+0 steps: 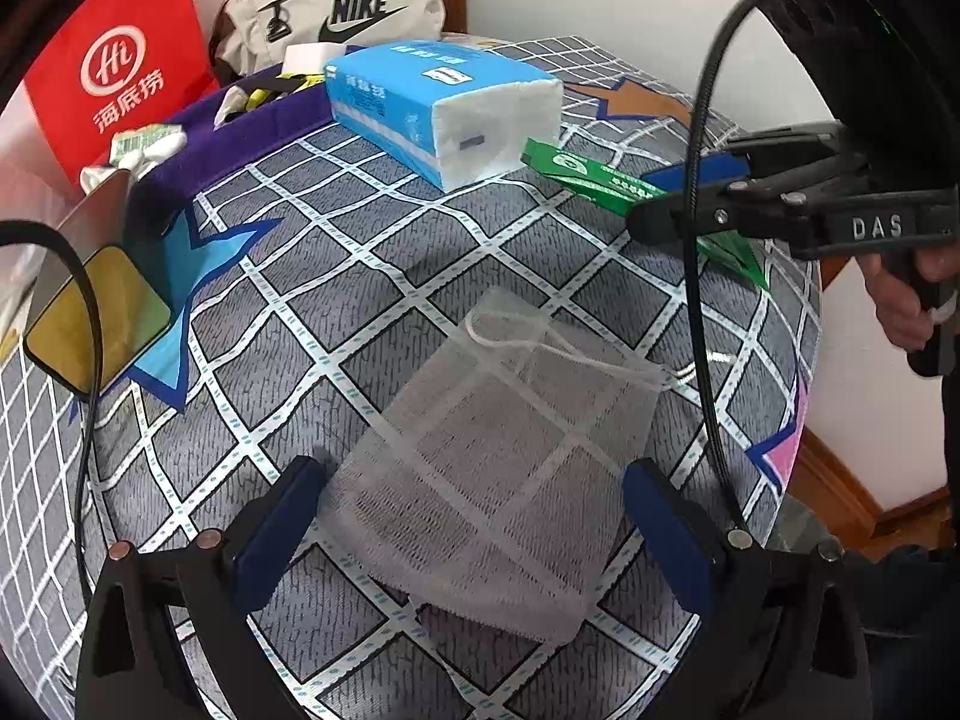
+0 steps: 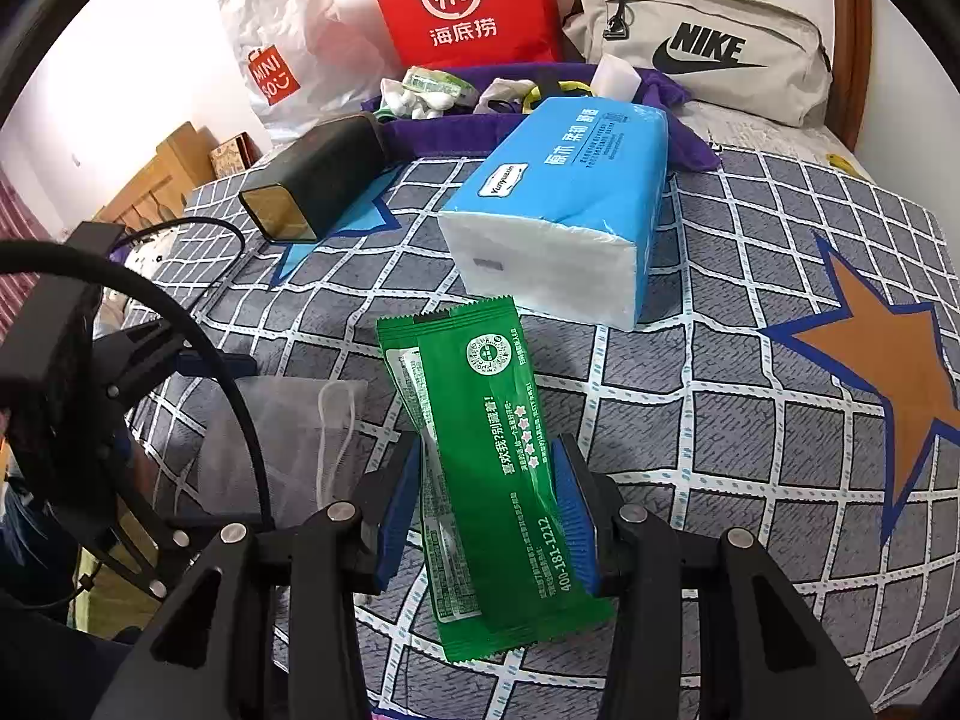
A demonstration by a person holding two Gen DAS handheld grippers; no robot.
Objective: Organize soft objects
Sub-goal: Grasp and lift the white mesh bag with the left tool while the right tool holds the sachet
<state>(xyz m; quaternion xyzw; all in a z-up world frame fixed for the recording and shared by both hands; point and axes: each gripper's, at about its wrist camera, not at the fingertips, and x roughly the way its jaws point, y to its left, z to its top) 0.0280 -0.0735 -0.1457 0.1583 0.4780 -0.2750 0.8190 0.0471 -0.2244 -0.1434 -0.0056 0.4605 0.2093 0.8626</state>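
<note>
Looks like a bedroom in somebody's home. Bed [image 2: 750, 420] covered in a grey grid-pattern sheet with big orange and blue stars, wooden bed frame [image 2: 855, 54] up against plain white walls. Usual lived-in clutter along the head end: beige Nike bag [image 2: 708, 42], red Haidilao shopping bag [image 2: 465, 0], Miniso plastic bag [image 2: 282, 54], purple fabric bin [image 2: 420, 132] stuffed with odds and ends, blue pack of tissues [image 2: 576, 192]. Wooden skirting board [image 1: 840, 480] down by the floor, some wooden furniture [image 2: 162, 174] off to the side. Definitely not a lab or office.
</note>
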